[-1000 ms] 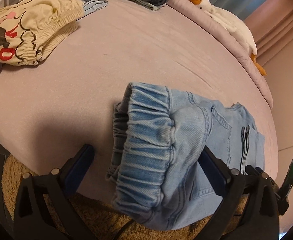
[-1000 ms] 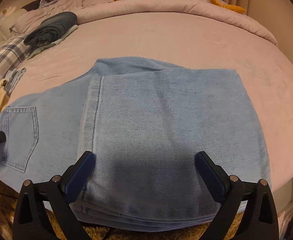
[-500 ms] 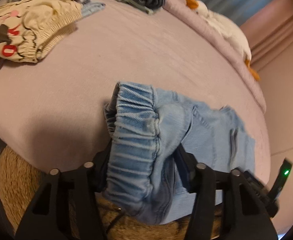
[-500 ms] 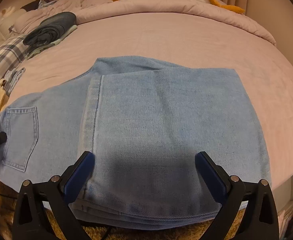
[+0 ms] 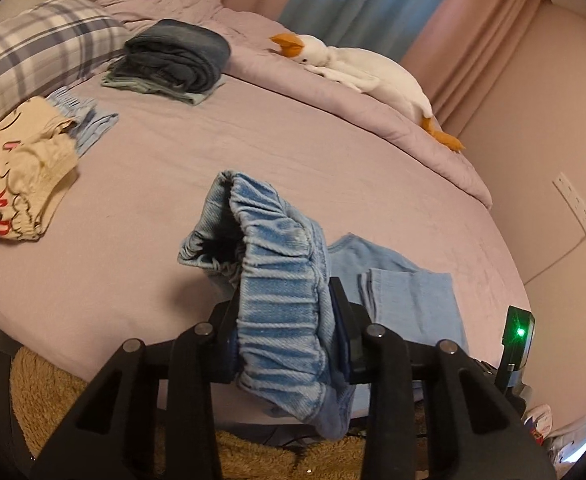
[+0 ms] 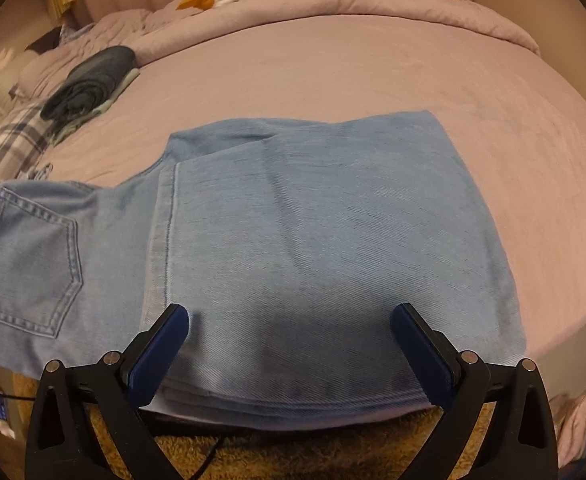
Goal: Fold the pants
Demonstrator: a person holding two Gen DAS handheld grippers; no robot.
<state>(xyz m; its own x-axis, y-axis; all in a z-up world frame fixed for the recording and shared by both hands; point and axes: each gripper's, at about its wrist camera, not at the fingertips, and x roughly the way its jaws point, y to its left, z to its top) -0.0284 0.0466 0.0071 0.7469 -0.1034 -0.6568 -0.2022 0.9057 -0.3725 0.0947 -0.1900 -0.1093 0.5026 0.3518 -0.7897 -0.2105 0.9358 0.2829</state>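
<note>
Light blue denim pants (image 6: 313,220) lie on the pink bed (image 5: 253,148) with the legs folded over, and a back pocket (image 6: 29,256) shows at the left. My left gripper (image 5: 287,316) is closing, its pads pressing the elastic waistband (image 5: 281,280), which is bunched up and raised off the bed. The folded leg part (image 5: 409,296) stays flat behind it. Near the bed's front edge, my right gripper (image 6: 291,316) stands open low over the folded legs, with denim under the gap and its pads apart from it.
A folded dark garment stack (image 5: 177,56) and a plaid pillow (image 5: 33,52) sit at the far left. A cream printed garment (image 5: 17,184) lies at the left edge. A plush goose (image 5: 357,72) rests on the bunched duvet. A shaggy rug (image 5: 45,400) lies below the bed edge.
The left gripper went from wide open around the waistband to pinched on it, and lifted it off the bed while tilting up. The right gripper stayed open and shifted slightly.
</note>
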